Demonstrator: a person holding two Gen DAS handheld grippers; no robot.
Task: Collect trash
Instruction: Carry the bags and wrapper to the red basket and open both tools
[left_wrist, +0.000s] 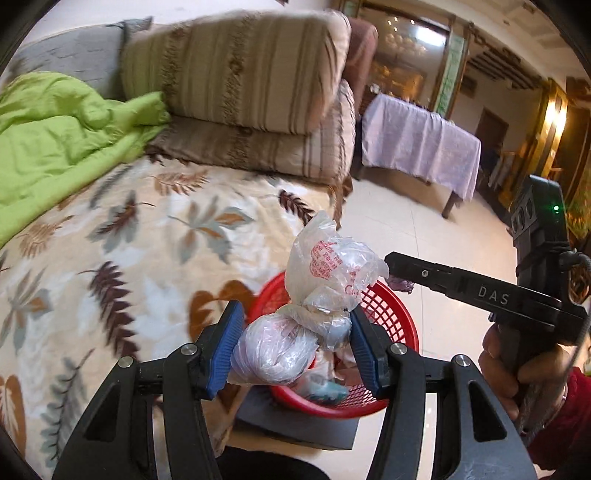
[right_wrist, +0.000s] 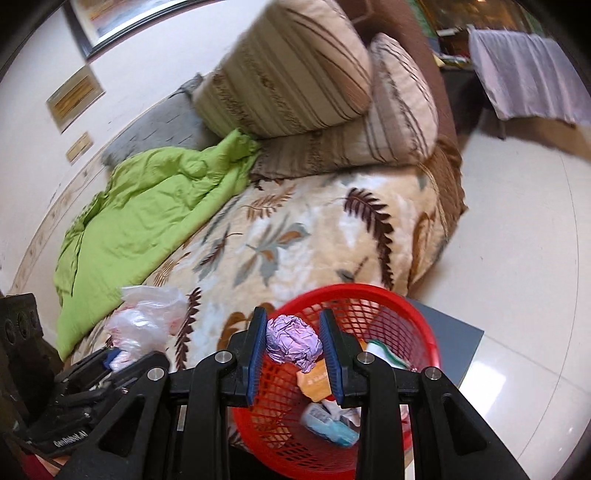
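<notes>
Two pieces of trash are in the air at once, both over the red basket (right_wrist: 399, 314). The left tongs (left_wrist: 295, 347) pinch a knotted clear plastic bag (left_wrist: 325, 280) between the blue pads, its printed upper half puffing up above the grip; from the left wrist view it hangs above the basket's near rim, at the edge of the bed (left_wrist: 147, 236). The right tongs (right_wrist: 293, 350) are pressed against a crumpled ball of lilac paper (right_wrist: 291, 341), held right over the basket's mouth.

The basket already holds an orange scrap (right_wrist: 314, 380), a pale blue packet (right_wrist: 332, 428) and some white bits, so I'd say collecting is well along. What is left, as far as I can see, is letting go of these two. The patterned bedspread shows no other litter, only the green quilt (right_wrist: 147, 206) and the stacked pillows (right_wrist: 295, 74), though the near end of the bed is hidden behind the tongs.

Room is tight in one spot: both sets of tongs crowd the same opening, so dropping one load at a time looks wiser. The basket sits on a grey stand (right_wrist: 458, 339) just beside the bed, with open tiled floor (right_wrist: 517, 221) to its right and a draped table (left_wrist: 417, 147) well apart.
</notes>
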